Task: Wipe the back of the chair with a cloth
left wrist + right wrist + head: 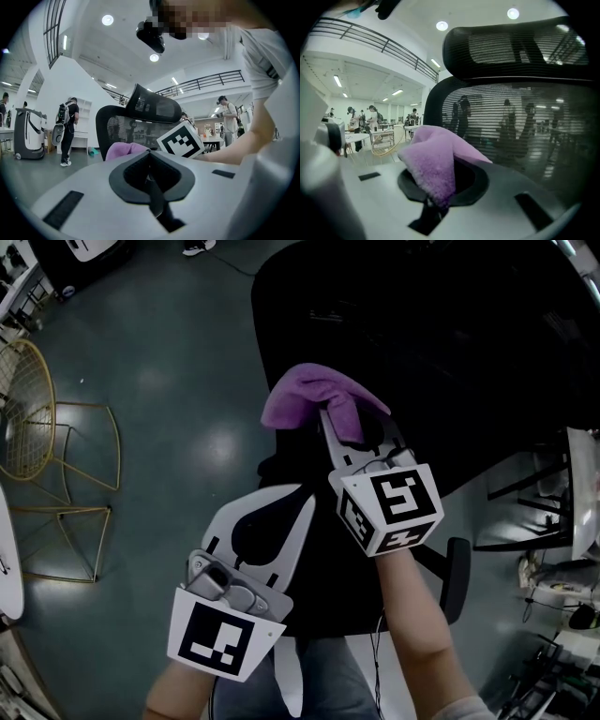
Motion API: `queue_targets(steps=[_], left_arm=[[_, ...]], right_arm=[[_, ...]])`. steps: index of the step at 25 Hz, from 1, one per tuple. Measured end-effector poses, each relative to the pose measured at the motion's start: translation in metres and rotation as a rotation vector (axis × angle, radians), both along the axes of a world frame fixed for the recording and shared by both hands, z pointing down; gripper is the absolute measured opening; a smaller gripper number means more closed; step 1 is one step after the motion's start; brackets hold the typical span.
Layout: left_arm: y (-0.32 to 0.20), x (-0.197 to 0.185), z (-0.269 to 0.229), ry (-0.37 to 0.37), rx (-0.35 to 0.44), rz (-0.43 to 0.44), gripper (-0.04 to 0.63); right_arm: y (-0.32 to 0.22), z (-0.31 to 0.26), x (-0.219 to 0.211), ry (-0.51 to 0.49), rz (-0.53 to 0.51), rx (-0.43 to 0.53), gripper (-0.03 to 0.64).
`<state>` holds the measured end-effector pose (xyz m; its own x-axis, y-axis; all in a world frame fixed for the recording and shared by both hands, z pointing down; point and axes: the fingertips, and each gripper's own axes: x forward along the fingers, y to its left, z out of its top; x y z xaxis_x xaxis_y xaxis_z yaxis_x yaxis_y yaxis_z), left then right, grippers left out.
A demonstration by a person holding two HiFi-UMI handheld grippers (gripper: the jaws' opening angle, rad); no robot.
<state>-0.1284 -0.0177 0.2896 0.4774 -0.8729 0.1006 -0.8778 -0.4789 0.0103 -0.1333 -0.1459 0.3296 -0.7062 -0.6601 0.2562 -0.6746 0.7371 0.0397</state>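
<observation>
Currently held: purple cloth (314,395), pinched by the right gripper (361,427), whose jaws are closed on it, a fold draped over their tips
Cloth position: at the near edge of the chair back (450,352), just before its black mesh; contact cannot be told
Left gripper (272,507): jaws together, nothing between them, lower and nearer the person, apart from the cloth
Far left: gold wire chair (37,418) on the floor

The glossy dark-teal floor (169,352) carries a gold wire chair (37,418) at left and the black mesh chair (441,343) at right.
</observation>
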Motion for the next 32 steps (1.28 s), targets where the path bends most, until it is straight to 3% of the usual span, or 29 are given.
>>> queue_targets(steps=[11, 32], left_arm=[[-0.009, 0.018, -0.004, -0.005, 0.010, 0.015, 0.012], [-0.026, 0.072, -0.004, -0.017, 0.014, 0.087, 0.012]], right_arm=[[-0.010, -0.001, 0.028, -0.073, 0.052, -0.034, 0.048], [-0.022, -0.001, 0.089, -0.074, 0.104, -0.019, 0.046]])
